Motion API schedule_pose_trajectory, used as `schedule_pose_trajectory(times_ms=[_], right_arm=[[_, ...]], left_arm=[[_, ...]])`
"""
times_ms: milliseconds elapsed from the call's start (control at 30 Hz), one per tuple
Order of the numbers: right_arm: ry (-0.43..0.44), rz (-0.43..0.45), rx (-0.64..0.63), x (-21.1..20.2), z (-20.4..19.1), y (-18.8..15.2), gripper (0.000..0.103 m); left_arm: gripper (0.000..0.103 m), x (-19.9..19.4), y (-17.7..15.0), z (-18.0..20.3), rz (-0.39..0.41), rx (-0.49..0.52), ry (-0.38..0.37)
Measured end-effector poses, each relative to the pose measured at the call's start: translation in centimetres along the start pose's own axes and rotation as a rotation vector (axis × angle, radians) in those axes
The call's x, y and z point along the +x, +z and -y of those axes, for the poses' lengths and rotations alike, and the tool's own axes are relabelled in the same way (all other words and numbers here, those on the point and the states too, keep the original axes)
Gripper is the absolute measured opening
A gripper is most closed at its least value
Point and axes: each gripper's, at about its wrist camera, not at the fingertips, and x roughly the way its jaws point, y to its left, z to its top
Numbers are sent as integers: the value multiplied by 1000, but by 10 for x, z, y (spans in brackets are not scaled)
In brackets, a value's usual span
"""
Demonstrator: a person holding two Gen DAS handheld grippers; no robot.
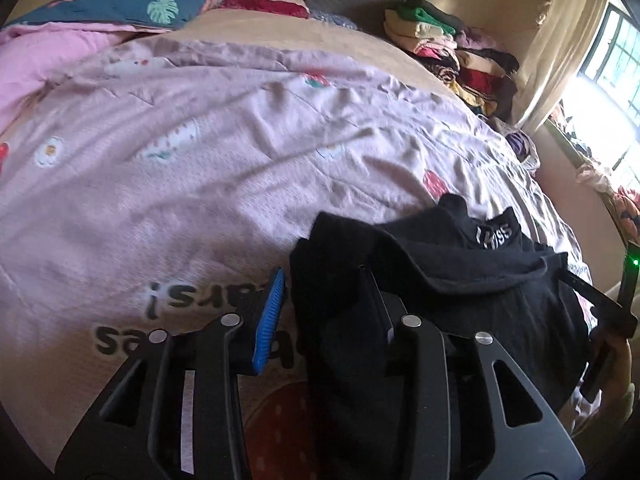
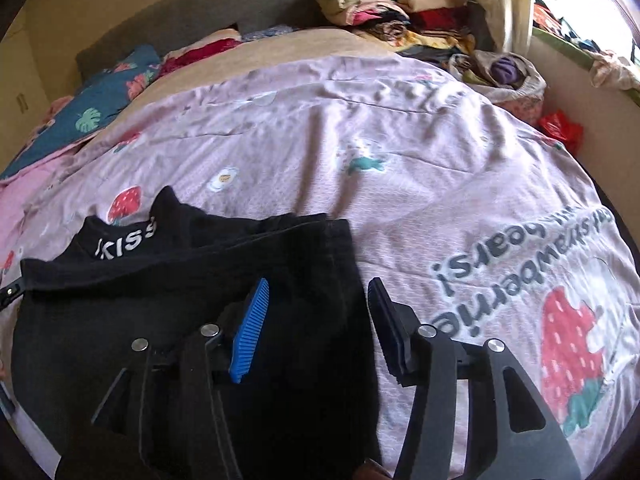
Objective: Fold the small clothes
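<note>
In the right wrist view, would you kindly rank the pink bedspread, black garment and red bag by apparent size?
1. pink bedspread
2. black garment, though its nearness to the camera enlarges it
3. red bag, small and far off

Daylight pours in from the window (image 1: pixel 612 80) at the right of both views, blown out to white glare there. The bedspread (image 1: pixel 224 152) is evenly lit, with soft shadows in its creases. The black garment (image 2: pixel 160 300) is so dark that its folds barely read (only its white lettering stands out). Fisheye bending curves the bed's edges, the corners vignette to black, and fine detail is slightly soft.
</note>
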Motion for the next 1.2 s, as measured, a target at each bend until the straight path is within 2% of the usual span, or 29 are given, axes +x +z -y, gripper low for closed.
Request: schedule_pose_trajectory(times_ms=[33, 67, 100, 167, 467, 667, 900, 1000, 1067, 1133, 1167, 1200], right_arm=[[5, 11, -10, -2, -2, 0, 21], [0, 22, -16, -5, -4, 1, 15], [-4, 37, -23, -9, -5, 2, 11], [8, 56, -17, -15, -3, 4, 9], [72, 221, 73, -53, 8, 20, 8], [64, 173, 112, -32, 13, 18, 8], [27, 140, 96, -21, 11, 14, 8], [-4, 123, 84, -17, 8, 12, 10], [-28, 115, 78, -16, 8, 11, 18], [-49, 122, 70, -19, 9, 11, 20], [-49, 120, 70, -19, 9, 10, 32], [-46, 119, 74, -20, 9, 10, 38]], left_arm=[[13, 1, -1, 1, 2, 3, -5], [13, 1, -2, 2, 6, 9, 2], [8, 0, -2, 3, 14, 13, 5], [6, -7, -1, 5, 41, 12, -8], [4, -48, 16, 12, 195, 25, -6], [4, -31, 14, 4, 158, 3, 15], [5, -18, 7, 2, 122, 14, 62], [6, -16, 5, 4, 113, 23, 85], [6, -15, 4, 4, 111, 23, 95], [7, -16, 4, 4, 113, 21, 106], [9, -17, 4, 4, 115, 20, 113], [11, -18, 4, 4, 115, 20, 119]])
